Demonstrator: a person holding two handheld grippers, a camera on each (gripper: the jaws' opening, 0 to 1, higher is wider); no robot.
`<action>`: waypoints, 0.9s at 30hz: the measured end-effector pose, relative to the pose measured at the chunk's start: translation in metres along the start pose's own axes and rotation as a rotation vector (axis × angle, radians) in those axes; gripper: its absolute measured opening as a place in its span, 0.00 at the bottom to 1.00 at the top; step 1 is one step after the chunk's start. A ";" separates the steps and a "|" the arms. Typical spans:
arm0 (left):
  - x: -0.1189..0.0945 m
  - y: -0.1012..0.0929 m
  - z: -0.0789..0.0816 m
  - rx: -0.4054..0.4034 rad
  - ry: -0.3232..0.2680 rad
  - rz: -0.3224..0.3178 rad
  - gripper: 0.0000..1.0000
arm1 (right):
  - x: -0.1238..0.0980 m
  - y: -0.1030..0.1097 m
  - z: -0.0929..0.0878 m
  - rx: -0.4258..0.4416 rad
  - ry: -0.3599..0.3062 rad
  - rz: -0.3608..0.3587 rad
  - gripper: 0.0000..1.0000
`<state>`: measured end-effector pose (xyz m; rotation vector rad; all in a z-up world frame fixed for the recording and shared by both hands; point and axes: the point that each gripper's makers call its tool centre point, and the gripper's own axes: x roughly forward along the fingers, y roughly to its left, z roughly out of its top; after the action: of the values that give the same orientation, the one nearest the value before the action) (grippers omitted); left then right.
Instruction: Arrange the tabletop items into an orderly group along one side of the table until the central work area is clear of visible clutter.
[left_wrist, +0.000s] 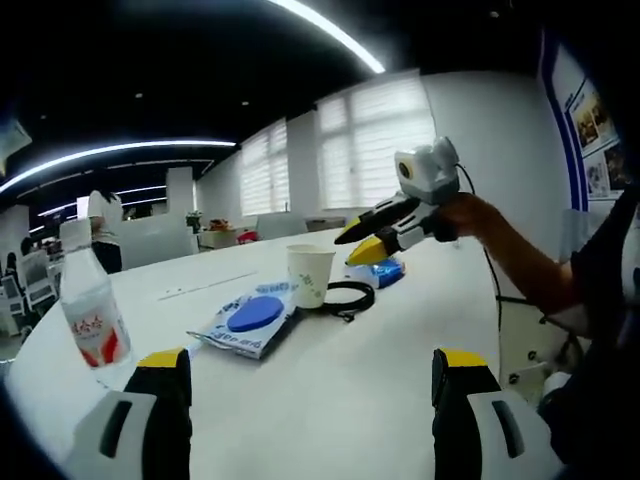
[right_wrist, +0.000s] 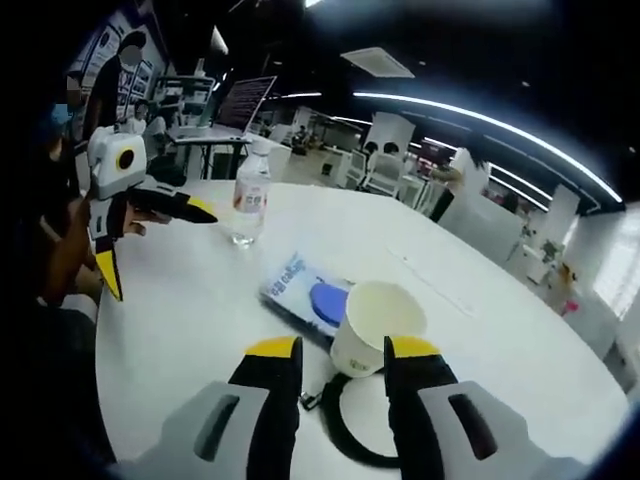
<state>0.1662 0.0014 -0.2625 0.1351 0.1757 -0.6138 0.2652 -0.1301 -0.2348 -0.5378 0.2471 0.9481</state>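
Right gripper (right_wrist: 340, 365) fingers wide, straddling cup (right_wrist: 375, 325) at 12 o'clock on counter (right_wrist: 180, 300). Cup looks light, thin, crushable: pinch mid-wall gently. Left gripper (left_wrist: 310, 375) fingers wide, empty. Bottle (left_wrist: 90, 305) at 10, pouch (left_wrist: 250, 320) and cable (left_wrist: 350, 297) beside cup.

- Bare white table (left_wrist: 330, 400) lies open between the left gripper (left_wrist: 312, 375) and the cluster of things farther along.
- A water bottle (left_wrist: 92, 305) stands upright near the table edge, apart from the blue-and-white packet (left_wrist: 245, 322).
- The paper cup (right_wrist: 372, 325) stands just ahead of the right gripper (right_wrist: 341, 362), blocking a straight path forward.
- A black cable loop (right_wrist: 345, 430) lies on the table under the right gripper, beside the cup.
- Open tabletop stretches beyond the cup.
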 end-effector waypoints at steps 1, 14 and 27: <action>0.000 -0.001 0.000 0.000 -0.001 0.000 1.00 | 0.001 0.000 0.000 -0.003 0.001 0.000 0.28; -0.010 0.002 -0.002 -0.004 -0.007 0.009 1.00 | 0.016 0.001 0.005 -0.007 0.000 0.023 0.24; -0.015 0.005 -0.006 -0.007 -0.003 0.020 1.00 | 0.025 0.003 0.003 -0.016 0.019 0.044 0.20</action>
<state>0.1566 0.0147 -0.2651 0.1294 0.1731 -0.5929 0.2767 -0.1094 -0.2437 -0.5579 0.2691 0.9885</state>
